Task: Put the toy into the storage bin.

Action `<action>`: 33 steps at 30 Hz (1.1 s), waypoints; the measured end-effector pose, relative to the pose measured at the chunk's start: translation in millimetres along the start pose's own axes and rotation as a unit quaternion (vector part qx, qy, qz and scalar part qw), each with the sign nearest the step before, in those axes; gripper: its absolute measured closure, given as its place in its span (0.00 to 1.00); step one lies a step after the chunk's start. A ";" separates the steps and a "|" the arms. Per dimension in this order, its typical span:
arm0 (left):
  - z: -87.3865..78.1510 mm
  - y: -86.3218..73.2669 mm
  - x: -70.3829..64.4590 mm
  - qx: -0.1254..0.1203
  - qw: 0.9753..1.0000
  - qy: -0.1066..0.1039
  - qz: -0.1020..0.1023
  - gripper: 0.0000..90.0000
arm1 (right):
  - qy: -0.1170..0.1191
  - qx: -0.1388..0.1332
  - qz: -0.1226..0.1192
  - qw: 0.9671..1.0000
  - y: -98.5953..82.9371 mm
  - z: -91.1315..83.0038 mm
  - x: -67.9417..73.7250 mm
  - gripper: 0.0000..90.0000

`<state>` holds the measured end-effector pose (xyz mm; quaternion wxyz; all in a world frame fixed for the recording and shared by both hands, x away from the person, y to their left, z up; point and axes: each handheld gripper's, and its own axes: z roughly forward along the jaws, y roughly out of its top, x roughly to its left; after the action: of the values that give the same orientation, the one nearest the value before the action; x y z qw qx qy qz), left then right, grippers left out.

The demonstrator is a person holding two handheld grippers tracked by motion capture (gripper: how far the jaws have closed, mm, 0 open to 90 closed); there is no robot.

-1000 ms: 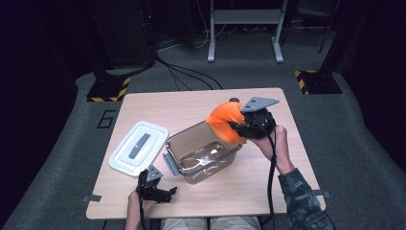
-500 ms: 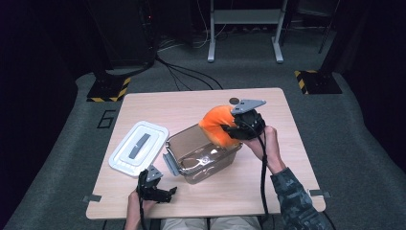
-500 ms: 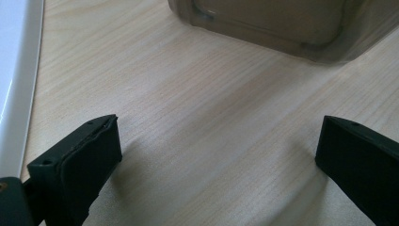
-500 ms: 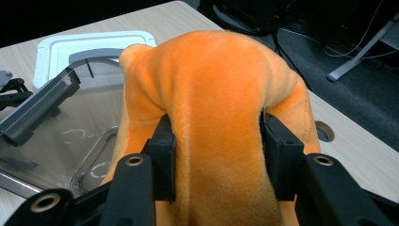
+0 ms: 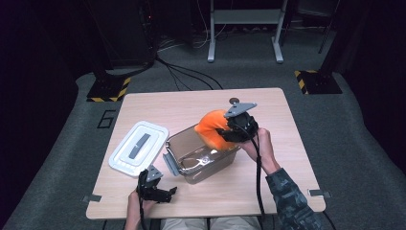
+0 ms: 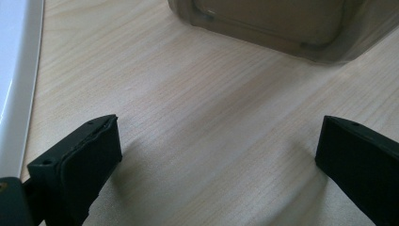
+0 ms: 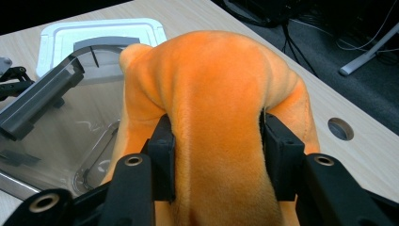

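Note:
An orange plush toy (image 5: 213, 128) hangs over the right end of a clear plastic bin (image 5: 201, 155) at the table's middle. My right gripper (image 5: 238, 125) is shut on the plush, its jaws squeezing the soft fabric (image 7: 216, 117) from both sides. Below the toy I see the open bin (image 7: 56, 127) with grey latch handles. My left gripper (image 5: 154, 188) rests near the table's front edge, left of the bin, with its jaws wide apart over bare wood (image 6: 211, 141) and nothing between them.
A white bin lid (image 5: 139, 147) with a grey handle lies flat left of the bin. A small round hole (image 5: 234, 100) marks the table's far side. Dark floor, cables and stands surround the table.
My right gripper has carried the plush toy leftward and down, from beyond the bin's right end to over the bin's opening. The left gripper has stayed put.

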<state>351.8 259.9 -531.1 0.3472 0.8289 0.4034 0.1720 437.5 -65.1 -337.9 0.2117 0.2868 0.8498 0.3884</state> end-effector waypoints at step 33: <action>-0.1 0.0 0.1 0.001 1.000 -0.002 0.000 0.01 | 0.046 0.018 0.025 0.998 -18.0 32.6 0.4 0.57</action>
<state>351.8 260.0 -530.9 0.3475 0.8292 0.4032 0.1704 450.4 -56.9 -371.9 0.1572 0.2936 0.8580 0.3911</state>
